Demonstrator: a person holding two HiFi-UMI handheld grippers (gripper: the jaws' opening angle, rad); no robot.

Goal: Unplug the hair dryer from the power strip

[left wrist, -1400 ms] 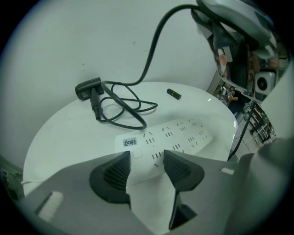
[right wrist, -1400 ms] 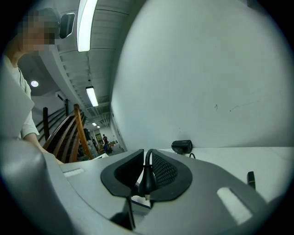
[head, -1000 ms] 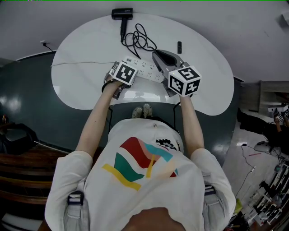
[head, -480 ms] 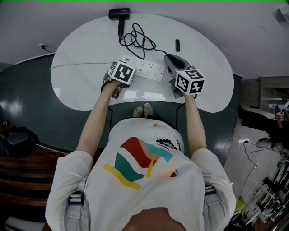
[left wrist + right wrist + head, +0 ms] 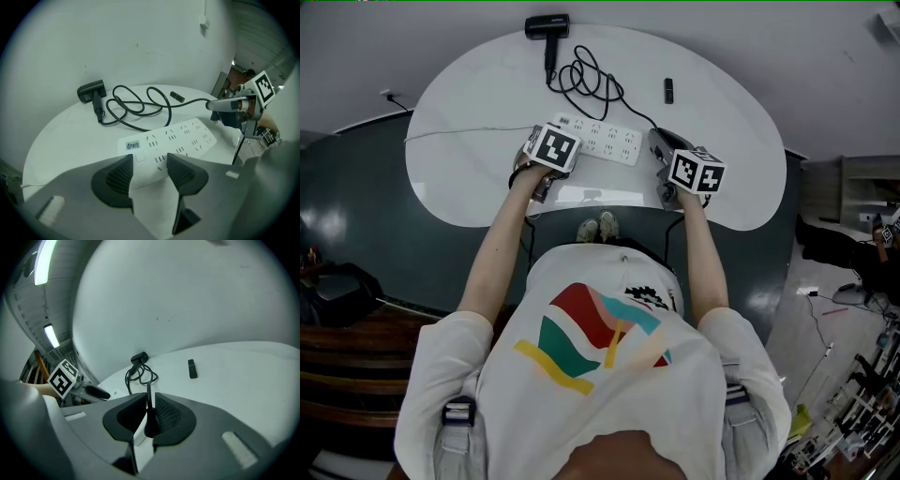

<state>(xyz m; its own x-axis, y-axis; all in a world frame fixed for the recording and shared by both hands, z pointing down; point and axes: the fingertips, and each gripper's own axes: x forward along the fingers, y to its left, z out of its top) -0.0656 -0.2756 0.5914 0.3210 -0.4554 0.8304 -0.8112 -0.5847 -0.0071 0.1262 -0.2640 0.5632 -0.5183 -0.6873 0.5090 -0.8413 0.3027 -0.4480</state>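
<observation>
A white power strip (image 5: 598, 141) lies across the round white table (image 5: 487, 178), and every socket I can see on it is bare. The black hair dryer (image 5: 546, 26) rests at the far edge, its cable (image 5: 586, 80) coiled beside it. My right gripper (image 5: 149, 420) is shut on the black plug (image 5: 150, 423), which it holds clear of the strip's right end, with the cord running out ahead. My left gripper (image 5: 149, 161) is open, its tips over the strip's (image 5: 168, 140) near left part. Whether they touch it is unclear.
A small black stick-shaped object (image 5: 669, 90) lies at the back right of the table. The strip's thin white lead (image 5: 469, 133) runs off to the left edge. The table's near edge is right below both grippers.
My right gripper has moved right and down, away from the strip's right end, taking the plug and the cord's end with it. The left gripper and the strip have stayed put.
</observation>
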